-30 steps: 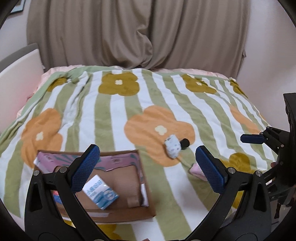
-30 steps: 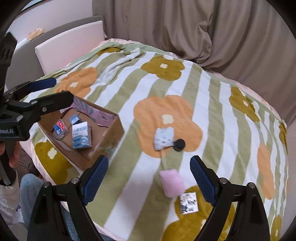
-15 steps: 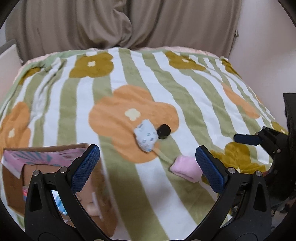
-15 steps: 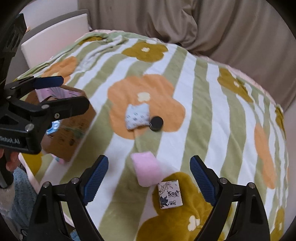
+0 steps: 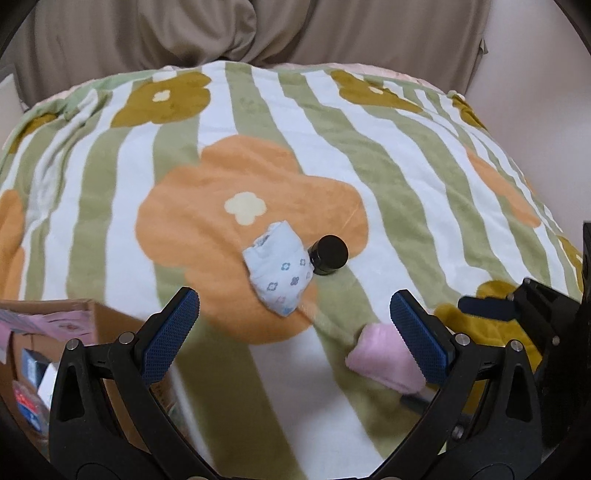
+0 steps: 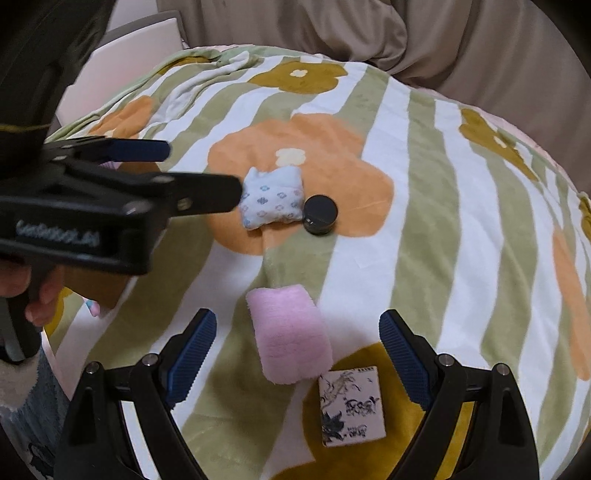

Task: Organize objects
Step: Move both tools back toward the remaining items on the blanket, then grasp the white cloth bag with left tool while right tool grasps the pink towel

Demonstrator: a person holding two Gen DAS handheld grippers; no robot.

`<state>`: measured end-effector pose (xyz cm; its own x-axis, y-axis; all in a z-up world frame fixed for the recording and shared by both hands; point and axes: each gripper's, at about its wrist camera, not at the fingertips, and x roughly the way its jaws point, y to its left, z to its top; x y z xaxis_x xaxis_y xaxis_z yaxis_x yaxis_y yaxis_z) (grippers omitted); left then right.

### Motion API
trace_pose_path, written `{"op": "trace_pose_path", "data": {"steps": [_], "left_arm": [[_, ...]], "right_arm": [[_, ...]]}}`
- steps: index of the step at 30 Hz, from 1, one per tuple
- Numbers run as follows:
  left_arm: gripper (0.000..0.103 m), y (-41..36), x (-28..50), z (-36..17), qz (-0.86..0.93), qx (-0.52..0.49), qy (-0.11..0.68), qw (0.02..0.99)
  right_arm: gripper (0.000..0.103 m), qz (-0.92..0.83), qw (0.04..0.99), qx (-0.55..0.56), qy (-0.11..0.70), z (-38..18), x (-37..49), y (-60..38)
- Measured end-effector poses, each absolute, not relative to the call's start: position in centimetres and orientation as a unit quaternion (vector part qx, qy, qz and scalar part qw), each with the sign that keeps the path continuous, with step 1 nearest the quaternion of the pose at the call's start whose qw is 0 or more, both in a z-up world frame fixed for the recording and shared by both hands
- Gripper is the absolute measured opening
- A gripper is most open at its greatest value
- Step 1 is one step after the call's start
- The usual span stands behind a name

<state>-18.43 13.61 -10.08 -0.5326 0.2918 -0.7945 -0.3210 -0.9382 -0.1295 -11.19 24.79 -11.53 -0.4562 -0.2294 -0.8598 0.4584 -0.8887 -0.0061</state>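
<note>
A: Bedding: striped flower blanket (image 5: 295,122), curtain (image 5: 258,26) behind. Left gripper (image 5: 291,317) and right gripper (image 6: 295,343) both spread wide, empty.

B: Only the left view shows the cardboard box (image 5: 107,321), cut off. Only the right view shows the printed tile (image 6: 351,404).

A: Pink pad (image 6: 291,336) lies between the right fingers, long axis pointing away. Patterned pouch (image 6: 271,201) touches the black jar (image 6: 320,214). Box contents blurred.

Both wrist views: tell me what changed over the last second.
Both open grippers came down toward the blanket: the left gripper swung from the cardboard box toward the patterned pouch, the right gripper closed in on the pink cloth. Nothing was grasped; pouch, black jar, cloth and printed tile stayed put.
</note>
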Motion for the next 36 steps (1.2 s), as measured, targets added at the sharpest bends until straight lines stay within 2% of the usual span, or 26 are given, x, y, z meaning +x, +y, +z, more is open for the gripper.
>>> {"op": "trace_pose_path", "data": {"steps": [2,14,19,23,25,27,31,33,36], "left_arm": [[0.099,14.0,-19.1,-10.8,0.873,-0.456,0.016,0.175],[0.097,15.1,-22.3,-14.8,0.864,-0.476,0.052,0.156],[0.088,15.0,-23.2,-15.7,0.859,-0.484,0.052,0.157],[0.076,15.2,-23.7,-16.3,0.855,-0.491,0.051,0.158],[0.073,15.3,-23.8,-16.6,0.854,-0.493,0.052,0.158],[0.063,15.5,-24.0,-16.8,0.853,-0.495,0.053,0.159],[0.054,15.7,-23.9,-17.3,0.851,-0.498,0.054,0.159],[0.047,15.7,-23.8,-17.5,0.849,-0.499,0.058,0.162],[0.043,15.8,-23.7,-17.5,0.849,-0.499,0.060,0.164]], "right_arm": [[0.088,-0.842,0.206,0.484,0.120,-12.3,-11.3,24.7],[0.088,-0.836,0.215,0.489,0.123,-15.3,-12.6,24.7],[0.088,-0.830,0.218,0.494,0.143,-16.3,-13.0,24.1],[0.087,-0.829,0.220,0.493,0.148,-16.9,-13.2,23.9],[0.082,-0.826,0.223,0.494,0.152,-17.1,-13.4,23.7],[0.078,-0.825,0.224,0.494,0.159,-17.3,-13.4,23.5],[0.073,-0.823,0.224,0.491,0.179,-17.6,-13.2,23.0],[0.068,-0.822,0.227,0.488,0.186,-17.7,-13.1,22.7],[0.059,-0.820,0.231,0.485,0.198,-18.0,-12.8,22.3]]}}
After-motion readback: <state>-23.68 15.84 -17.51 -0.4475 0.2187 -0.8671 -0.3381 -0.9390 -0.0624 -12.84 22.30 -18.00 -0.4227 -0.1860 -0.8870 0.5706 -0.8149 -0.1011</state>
